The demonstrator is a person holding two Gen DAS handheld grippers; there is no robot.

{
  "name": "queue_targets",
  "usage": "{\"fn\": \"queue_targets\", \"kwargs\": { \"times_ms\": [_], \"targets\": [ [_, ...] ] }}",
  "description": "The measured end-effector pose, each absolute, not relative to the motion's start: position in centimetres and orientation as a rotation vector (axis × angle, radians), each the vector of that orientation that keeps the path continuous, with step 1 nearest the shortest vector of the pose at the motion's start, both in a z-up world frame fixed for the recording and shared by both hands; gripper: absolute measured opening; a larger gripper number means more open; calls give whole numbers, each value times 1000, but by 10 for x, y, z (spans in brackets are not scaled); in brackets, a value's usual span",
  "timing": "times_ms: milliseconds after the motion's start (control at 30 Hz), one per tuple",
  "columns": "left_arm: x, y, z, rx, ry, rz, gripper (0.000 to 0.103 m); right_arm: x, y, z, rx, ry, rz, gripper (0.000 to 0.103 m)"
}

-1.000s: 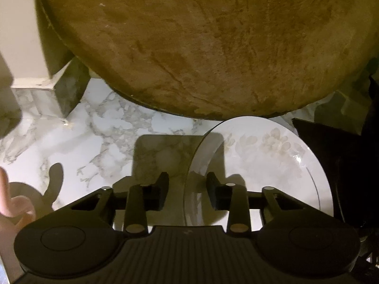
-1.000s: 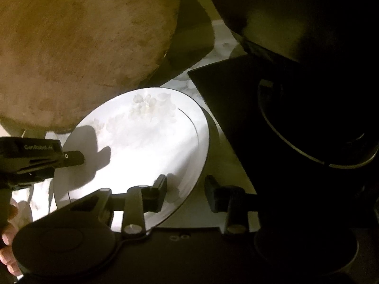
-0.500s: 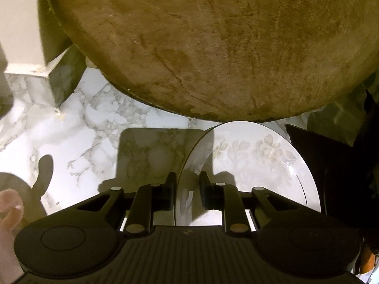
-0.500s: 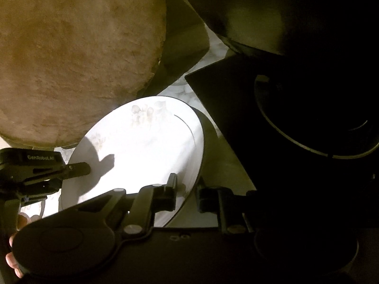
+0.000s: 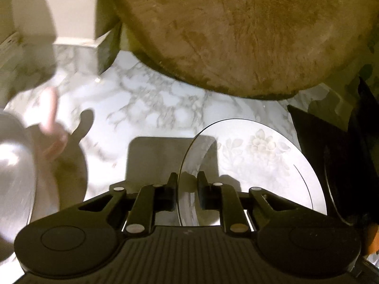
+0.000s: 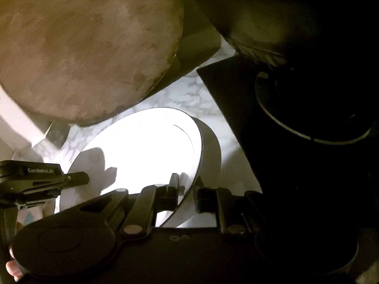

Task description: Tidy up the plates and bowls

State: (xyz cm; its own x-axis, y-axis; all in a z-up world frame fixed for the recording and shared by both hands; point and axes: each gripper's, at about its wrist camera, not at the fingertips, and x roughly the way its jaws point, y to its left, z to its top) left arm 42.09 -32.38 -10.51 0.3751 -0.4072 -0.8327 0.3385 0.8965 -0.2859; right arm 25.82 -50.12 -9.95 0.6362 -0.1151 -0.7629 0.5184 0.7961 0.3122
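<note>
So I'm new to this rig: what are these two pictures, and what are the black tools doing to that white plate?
No robot arm here: a person holds one two-finger tool in each hand, and each tool carries a wide-angle camera looking forward along its fingers. One picture is from the left tool, the other from the right tool. Both are shut on the rim of the same white plate, which has a faint flower print; the left tool grips its left edge, the right tool its right edge. The jaws have just been closing, with the rim between them. In the right view the left tool shows at the plate's far side. The plate is above a marble countertop. Behind it is a big round wooden board, and to the right something dark, too dim to tell.
</note>
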Motion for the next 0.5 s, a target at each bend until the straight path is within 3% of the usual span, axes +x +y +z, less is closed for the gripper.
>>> {"fn": "queue_targets", "kwargs": {
  "times_ms": [500],
  "targets": [
    [339, -267, -86, -106, 1080, -436, 15, 191, -470, -85, 538, 861, -265, 13]
  ]
}}
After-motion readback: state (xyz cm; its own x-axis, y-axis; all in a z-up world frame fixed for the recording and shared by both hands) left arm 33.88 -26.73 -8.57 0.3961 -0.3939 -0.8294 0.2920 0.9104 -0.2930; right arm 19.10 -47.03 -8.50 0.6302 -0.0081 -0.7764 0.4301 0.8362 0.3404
